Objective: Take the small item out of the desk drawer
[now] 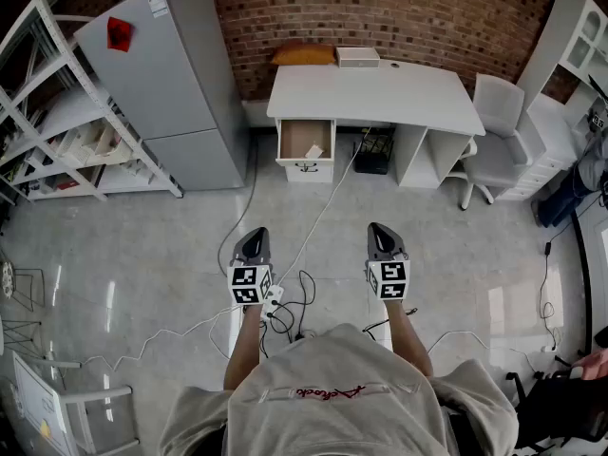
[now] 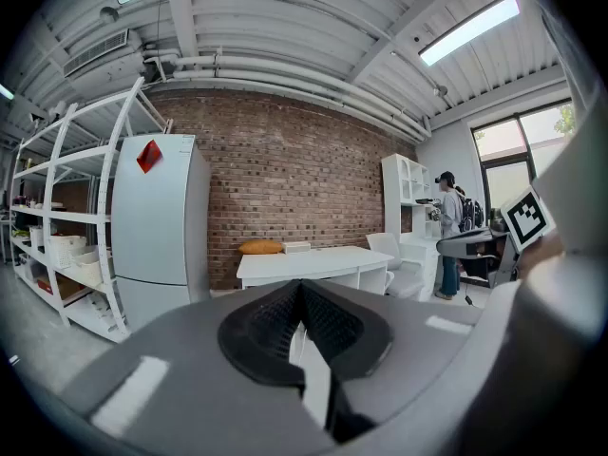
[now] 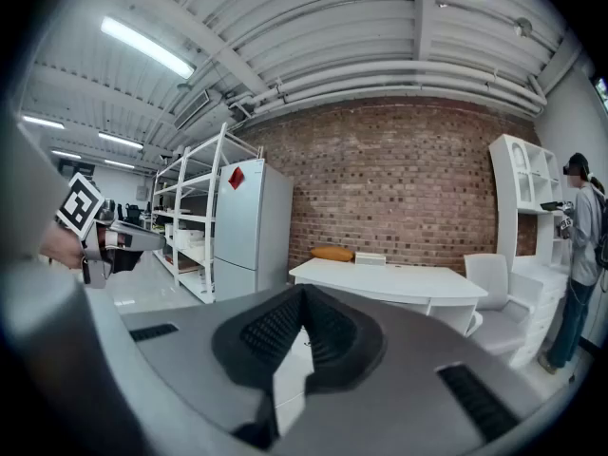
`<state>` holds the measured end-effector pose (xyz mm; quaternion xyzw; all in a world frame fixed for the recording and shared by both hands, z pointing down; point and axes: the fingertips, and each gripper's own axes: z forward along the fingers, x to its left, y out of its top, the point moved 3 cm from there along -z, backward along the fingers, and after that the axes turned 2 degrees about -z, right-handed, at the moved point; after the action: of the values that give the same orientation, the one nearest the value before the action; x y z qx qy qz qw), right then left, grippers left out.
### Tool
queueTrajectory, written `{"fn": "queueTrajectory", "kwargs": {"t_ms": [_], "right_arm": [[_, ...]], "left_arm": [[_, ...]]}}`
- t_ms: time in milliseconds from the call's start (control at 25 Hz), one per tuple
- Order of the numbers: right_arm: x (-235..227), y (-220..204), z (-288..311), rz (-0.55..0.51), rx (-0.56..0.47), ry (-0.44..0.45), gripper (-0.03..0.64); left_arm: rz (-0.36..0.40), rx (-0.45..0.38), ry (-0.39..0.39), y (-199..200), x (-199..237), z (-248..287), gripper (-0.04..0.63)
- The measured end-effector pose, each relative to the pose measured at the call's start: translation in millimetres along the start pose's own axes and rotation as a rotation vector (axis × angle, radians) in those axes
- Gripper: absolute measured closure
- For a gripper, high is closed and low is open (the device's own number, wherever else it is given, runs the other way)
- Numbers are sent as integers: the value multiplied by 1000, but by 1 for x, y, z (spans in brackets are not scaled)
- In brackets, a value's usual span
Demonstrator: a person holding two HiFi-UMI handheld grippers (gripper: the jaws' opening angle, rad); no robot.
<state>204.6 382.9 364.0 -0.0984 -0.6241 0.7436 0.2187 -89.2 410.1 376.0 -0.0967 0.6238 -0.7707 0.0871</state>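
Nearest to me are my own two tools. My left gripper [image 1: 254, 237] and my right gripper [image 1: 381, 236] are held out side by side over the floor [image 1: 142, 255], both tipped slightly down toward the white worktop [image 1: 380, 93]. Each is clenched with nothing between its ribbed pads. Just under them a tangle of cables [image 1: 290, 310] lies on the floor, and one lead runs off toward the worktop.

I stand well apart from that worktop, with bare floor between us. Its drawer [image 1: 306, 168] is pulled open at the left end, under the top. The small item [image 1: 314, 151] sits inside, toward the right side of the drawer, as a pale little shape on the brown bottom. It is too small from here to say what it is.

I judge it light and easy to lift, perhaps thin, so it may slide or flex if squeezed at one corner. I would come down from above, clear of the drawer's walls, and pinch it across its narrow width near the middle.

Left of the worktop stands a grey fridge [image 1: 171, 74], to its right a white chair [image 1: 494, 131], and behind it a brick wall [image 1: 399, 8].
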Motion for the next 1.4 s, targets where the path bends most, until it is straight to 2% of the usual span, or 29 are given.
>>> {"fn": "queueTrajectory", "kwargs": {"t_ms": [880,1400], "right_arm": [[-34,-10,-13,-17,-1,67,606],[-49,-26,-16,-3,5,62,606]], "left_arm": [[-2,9,18,1,-51,14,586],[17,19,-1,-4,-70,29,586]]}}
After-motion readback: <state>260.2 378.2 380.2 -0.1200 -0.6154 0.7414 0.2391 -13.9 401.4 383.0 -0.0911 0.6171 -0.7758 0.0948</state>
